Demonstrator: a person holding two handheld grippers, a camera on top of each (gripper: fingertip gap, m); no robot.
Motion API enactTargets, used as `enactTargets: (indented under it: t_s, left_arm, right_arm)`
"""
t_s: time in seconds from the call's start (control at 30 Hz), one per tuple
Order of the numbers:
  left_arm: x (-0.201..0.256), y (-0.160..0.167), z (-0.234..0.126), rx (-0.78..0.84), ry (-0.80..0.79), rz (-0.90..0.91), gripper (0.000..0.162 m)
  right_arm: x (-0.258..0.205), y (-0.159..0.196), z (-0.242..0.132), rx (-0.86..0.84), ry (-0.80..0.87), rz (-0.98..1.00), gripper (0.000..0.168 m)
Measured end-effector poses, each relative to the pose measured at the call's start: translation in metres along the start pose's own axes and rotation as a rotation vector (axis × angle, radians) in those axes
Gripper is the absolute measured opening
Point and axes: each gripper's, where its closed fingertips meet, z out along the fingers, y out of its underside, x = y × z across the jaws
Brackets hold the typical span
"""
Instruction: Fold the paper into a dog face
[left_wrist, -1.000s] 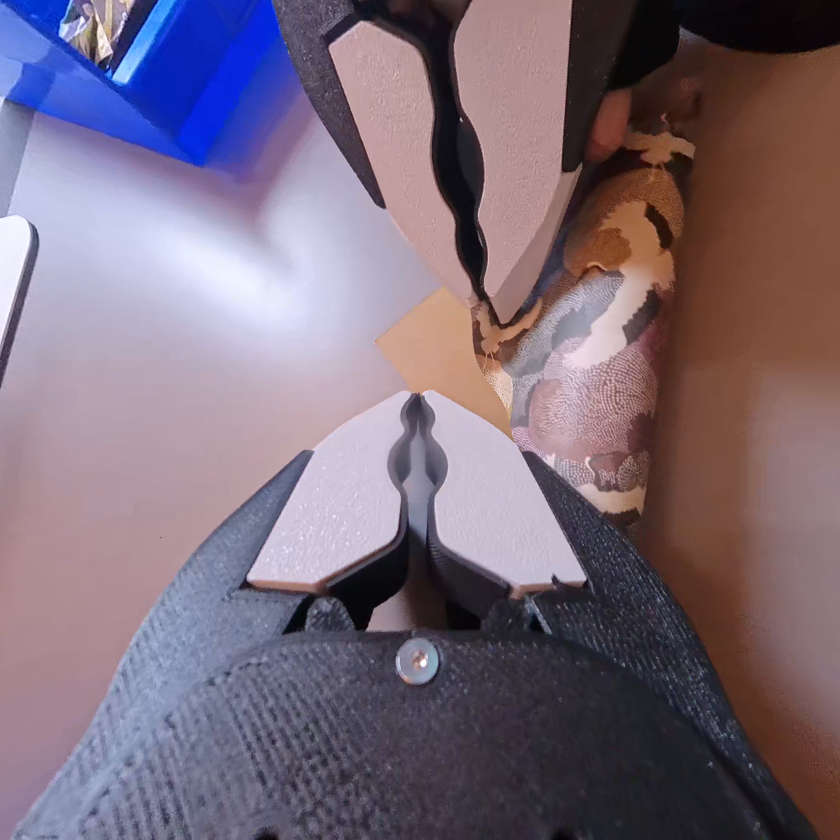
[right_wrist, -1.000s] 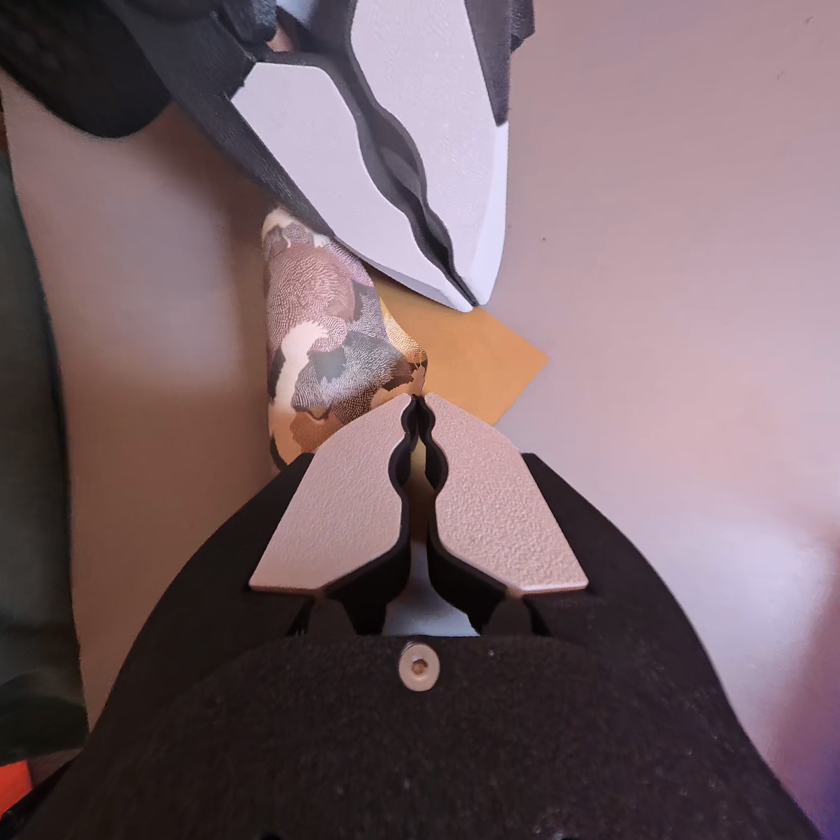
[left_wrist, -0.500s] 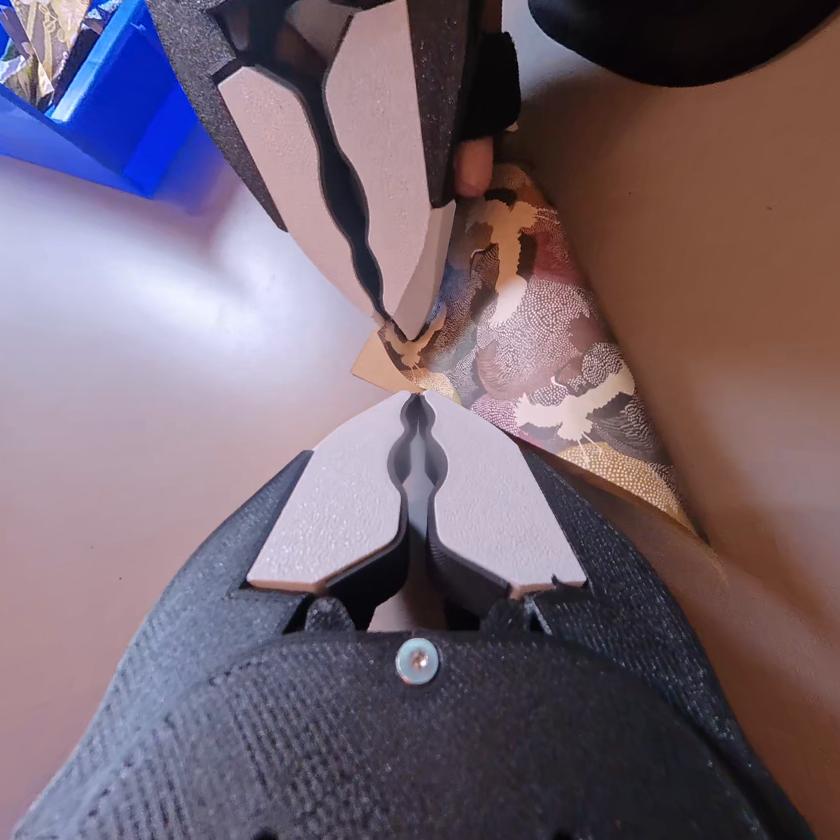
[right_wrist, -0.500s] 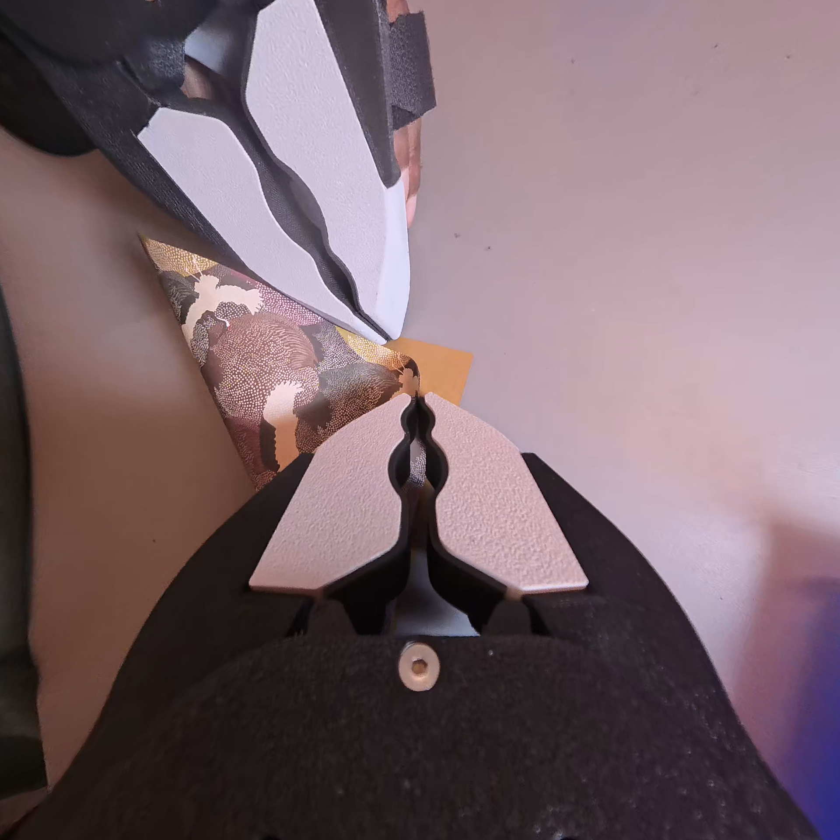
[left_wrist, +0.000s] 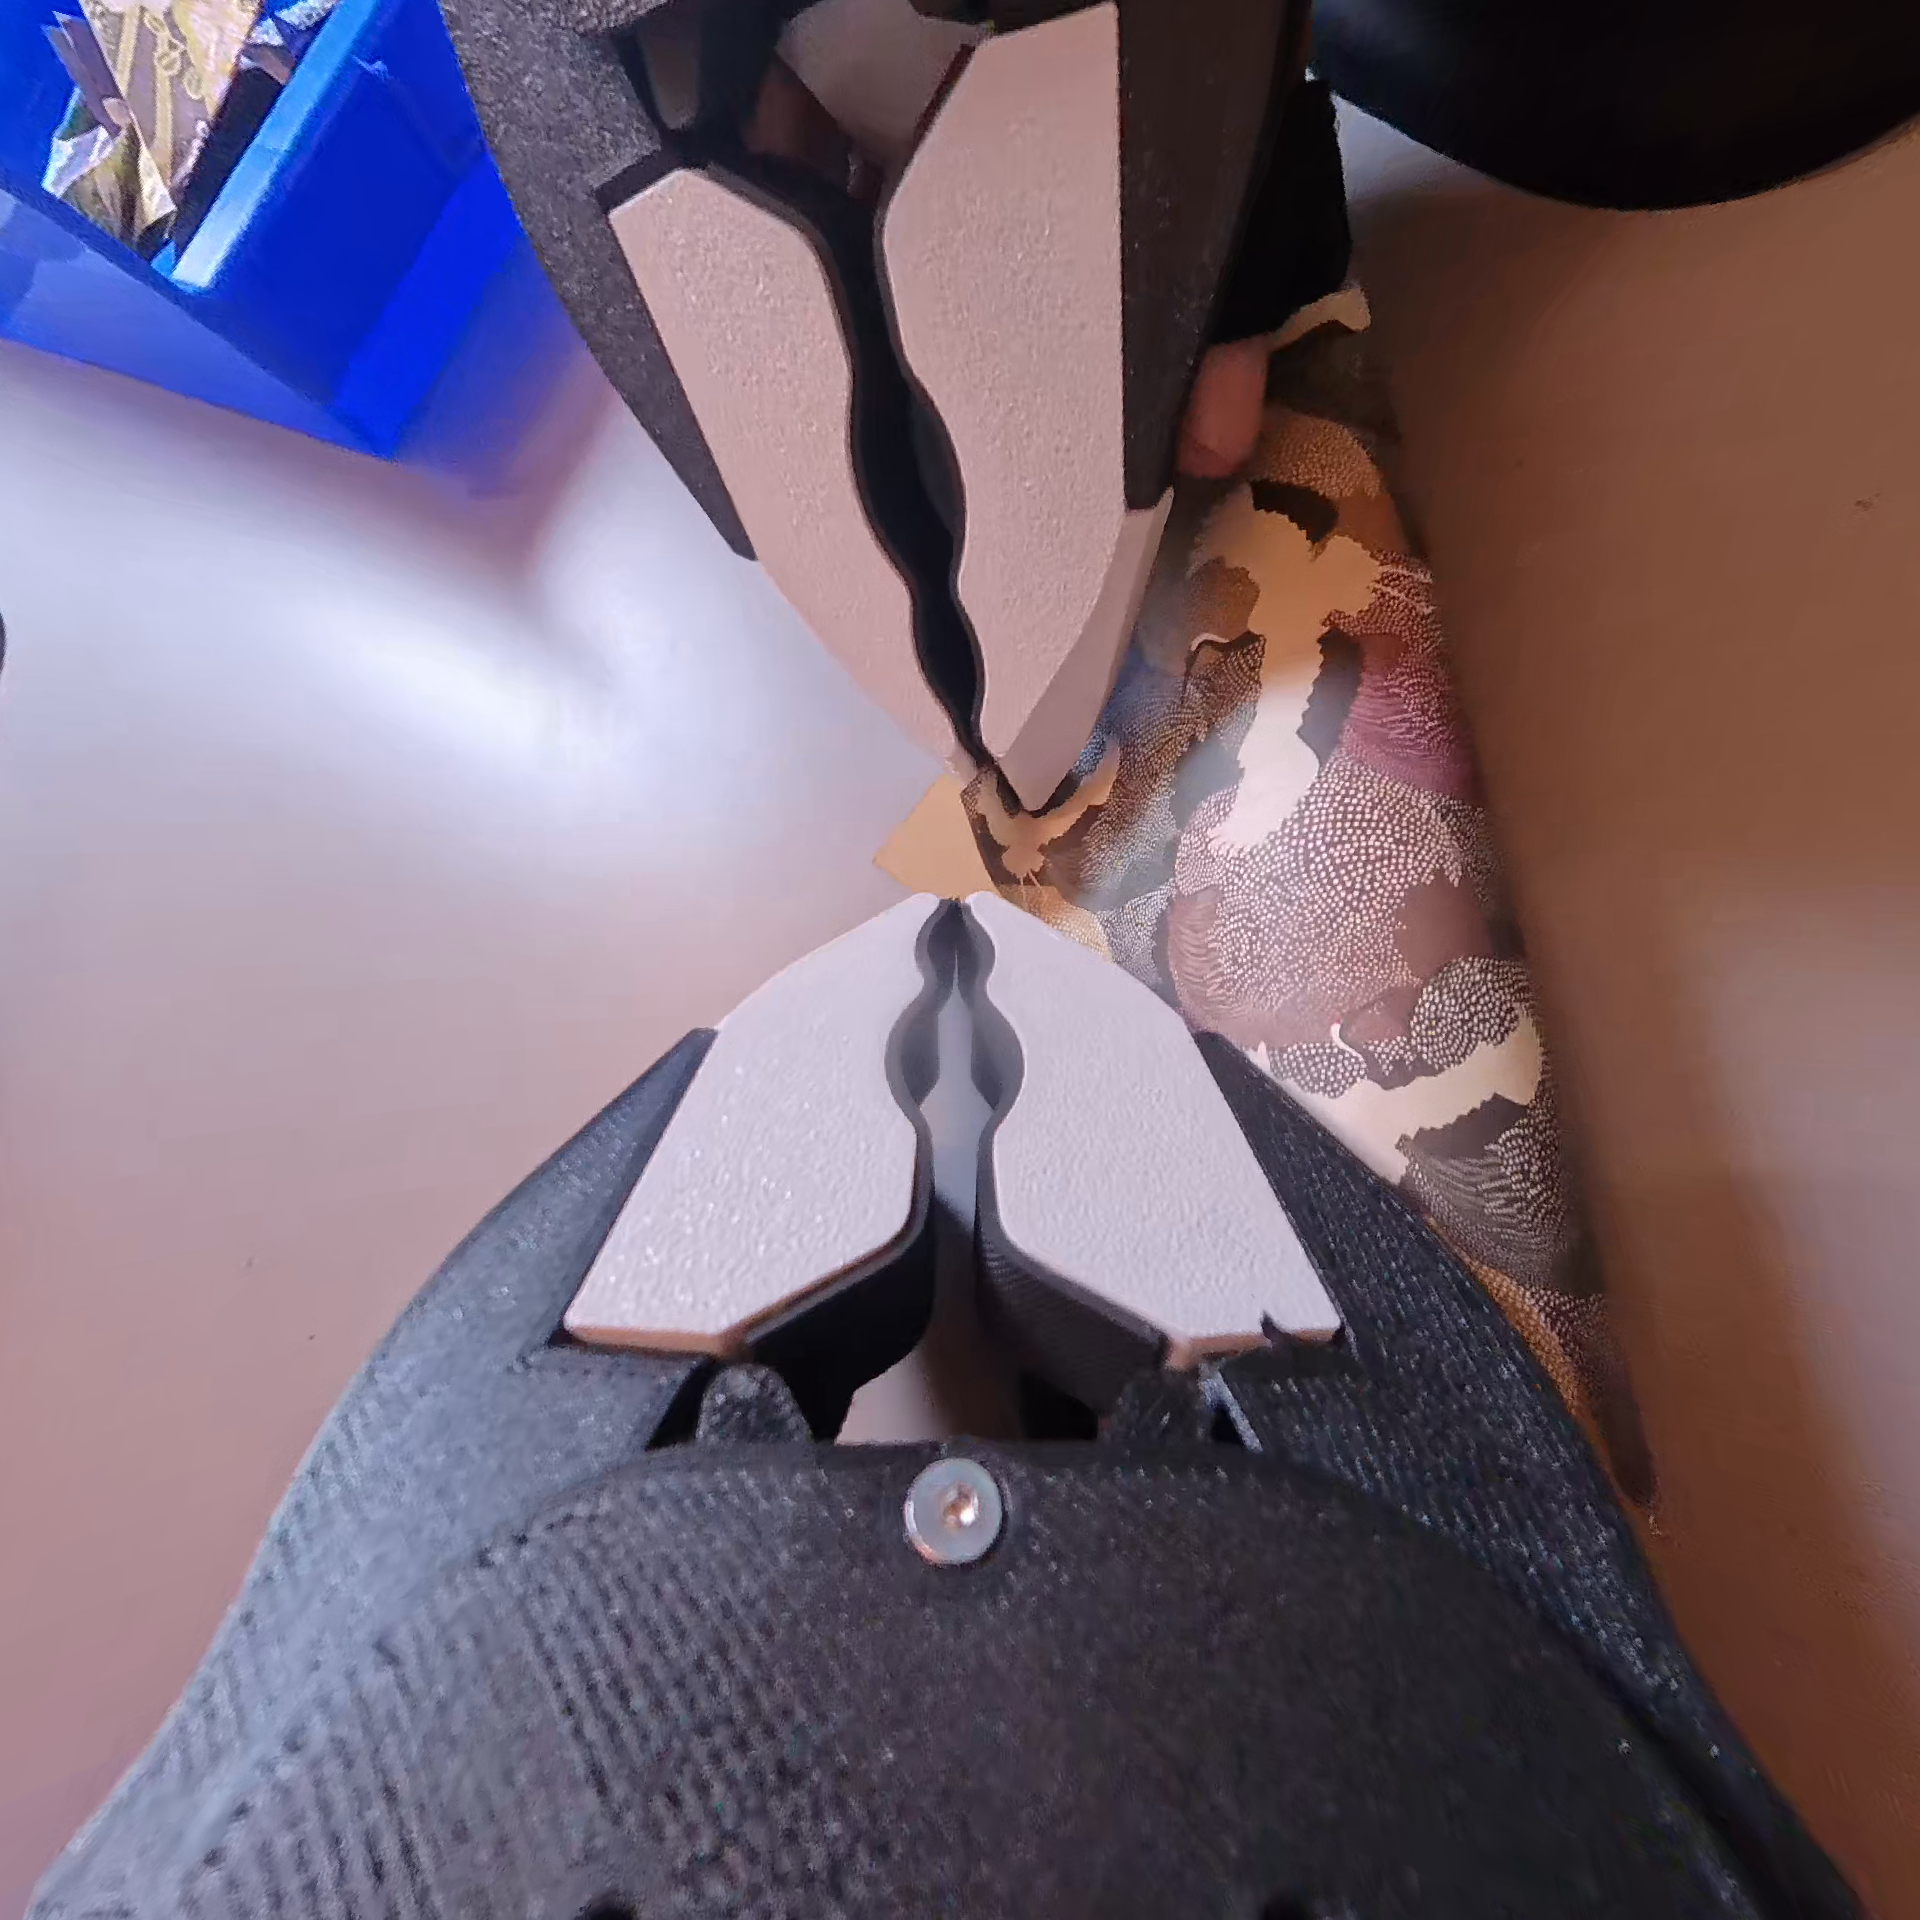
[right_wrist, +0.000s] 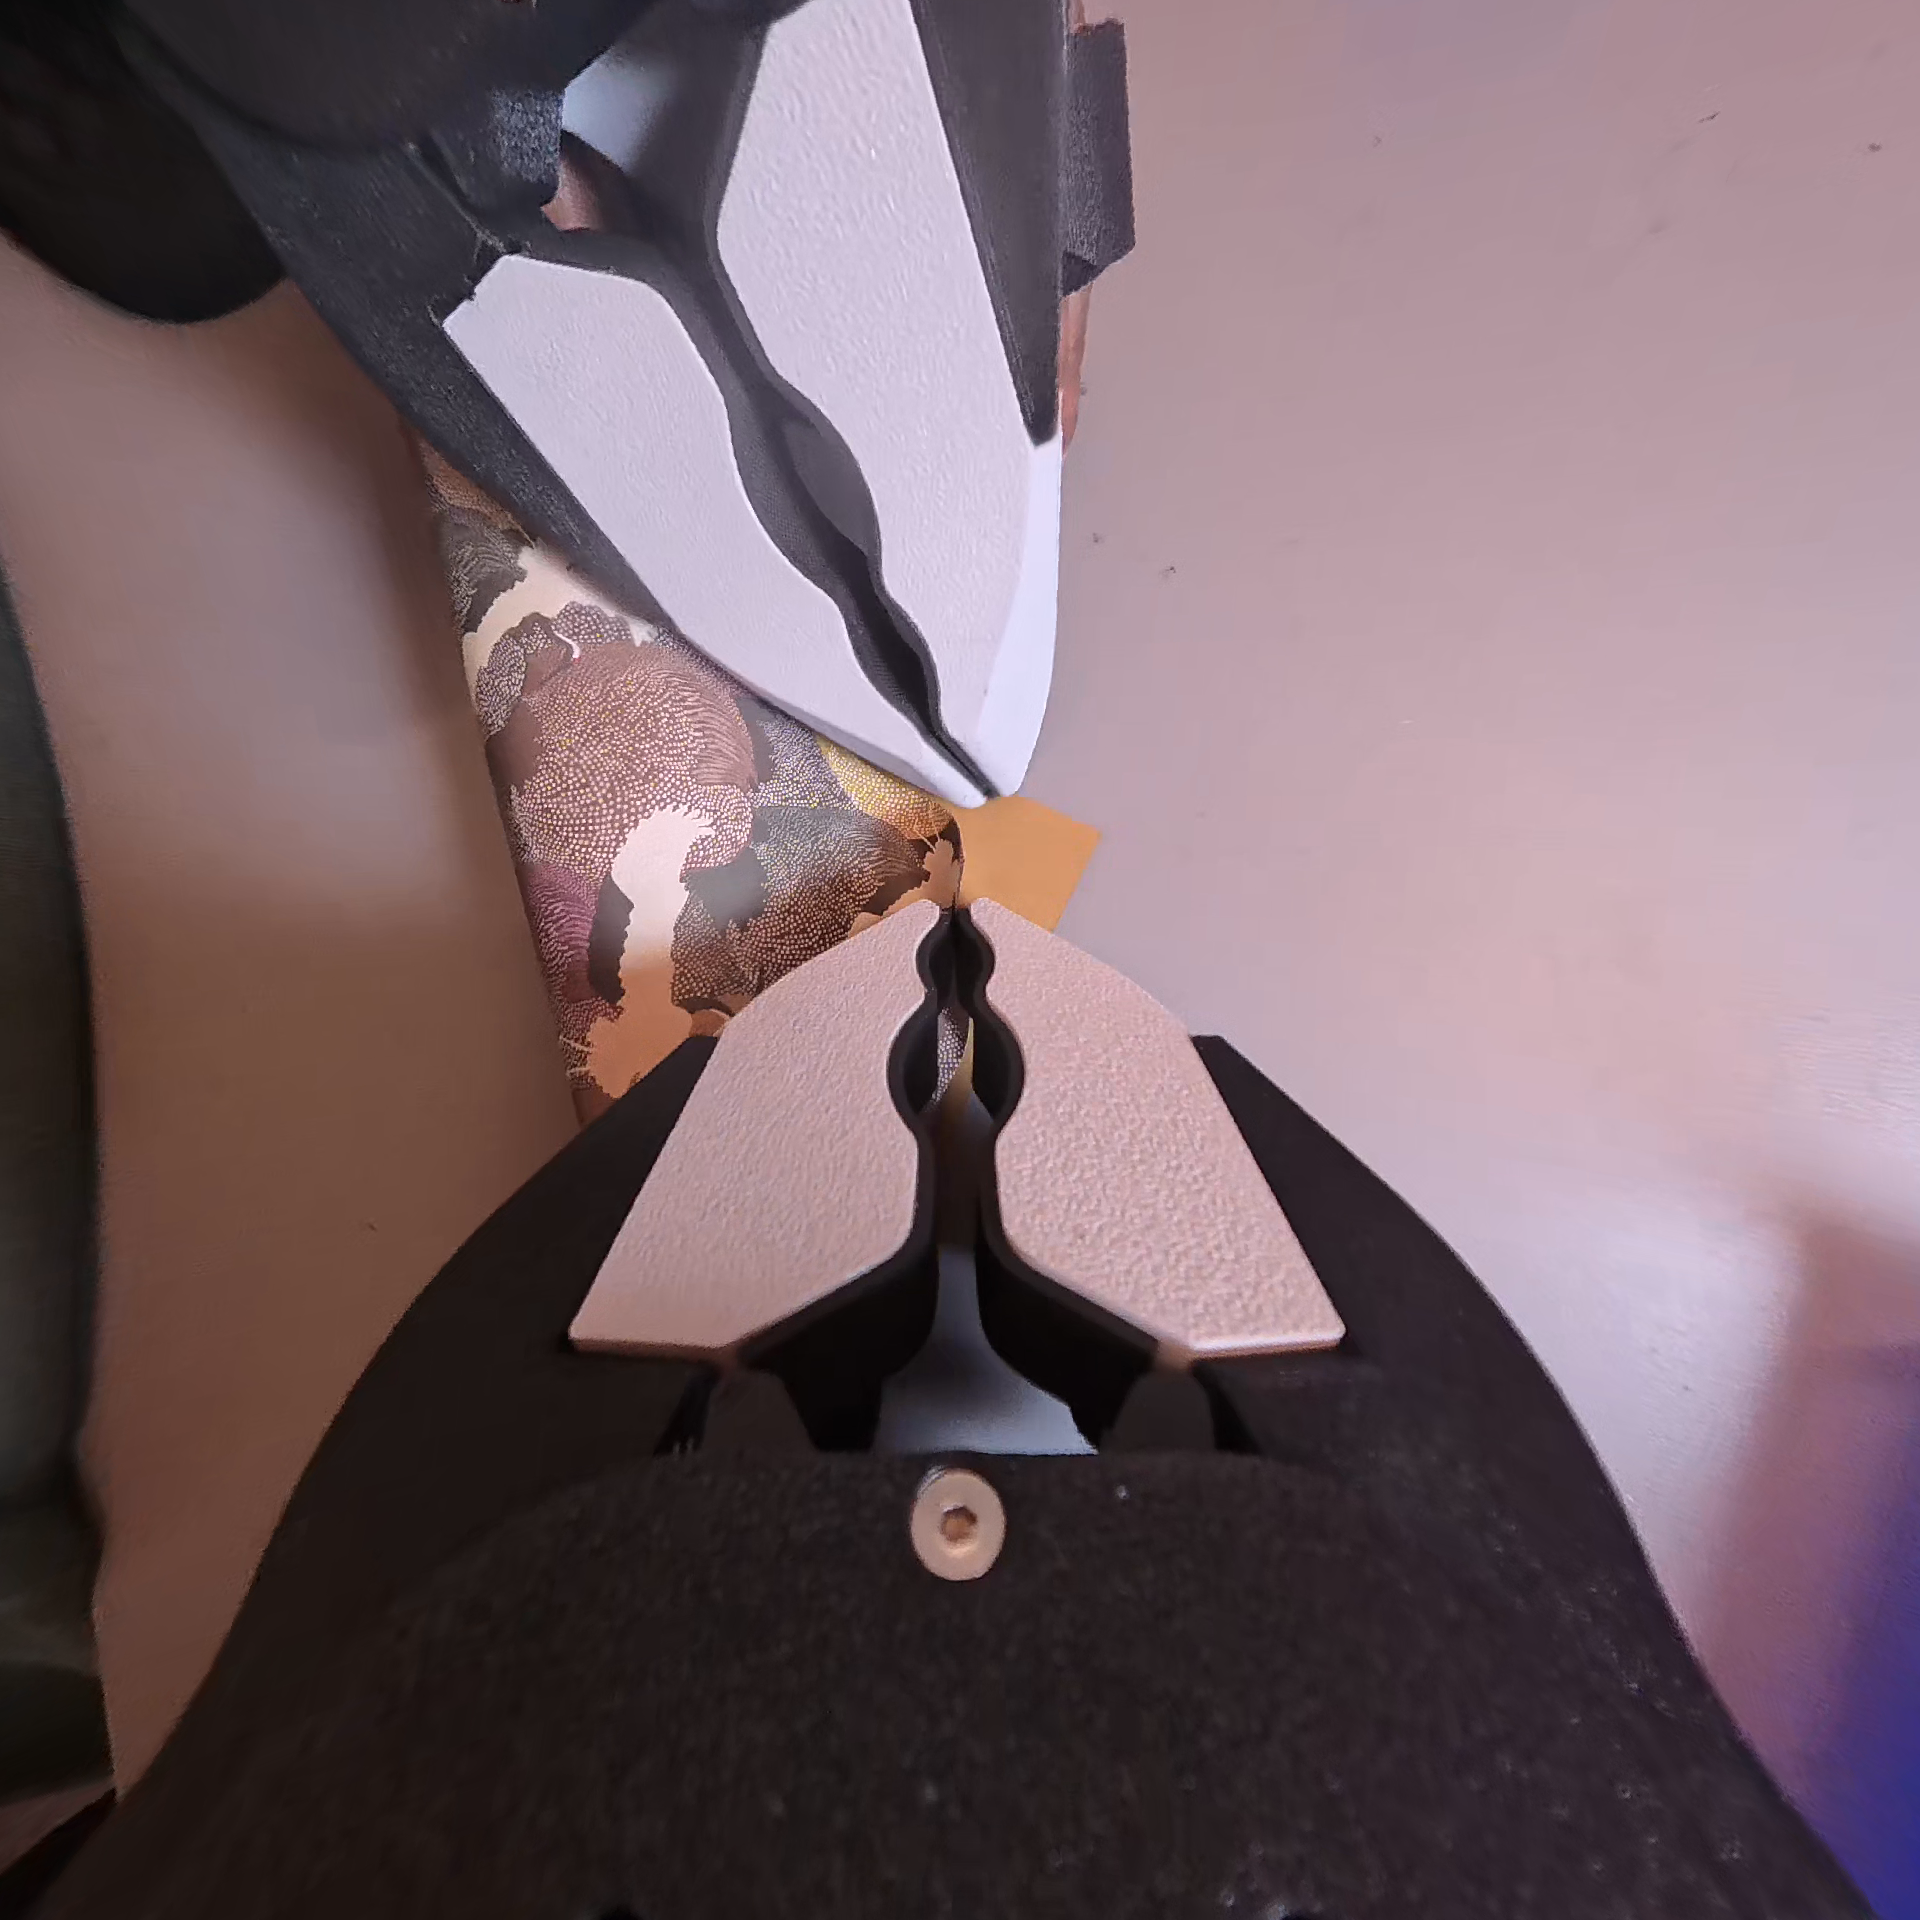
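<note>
My left gripper (left_wrist: 954, 906) has its jaws pressed together at the tip of the paper (left_wrist: 1340, 883); whether it pinches the edge I cannot tell. My right gripper (right_wrist: 958, 906) is closed on the paper, a strip of it showing between the jaws. The patterned sheet lies on the table (left_wrist: 364, 831), bowed over, its plain tan underside showing at one corner. Judgement: an early fold is under way, not creased flat; ears and muzzle folds remain. A blue bin (left_wrist: 312, 229) sits well apart.
</note>
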Motion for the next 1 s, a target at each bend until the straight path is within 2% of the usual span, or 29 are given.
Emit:
enactTargets:
  t_s: [0.67, 1.0]
  left_arm:
    - [-0.006, 0.002, -0.003, 0.04, 0.029, -0.075, 0.0]
    - [0.004, -0.002, -0.003, 0.052, 0.063, -0.047, 0.0]
  right_arm:
    - [0.012, -0.005, 0.001, 0.014, 0.083, -0.044, 0.0]
    - [0.0, -0.005, 0.003, 0.003, 0.028, -0.127, 0.0]
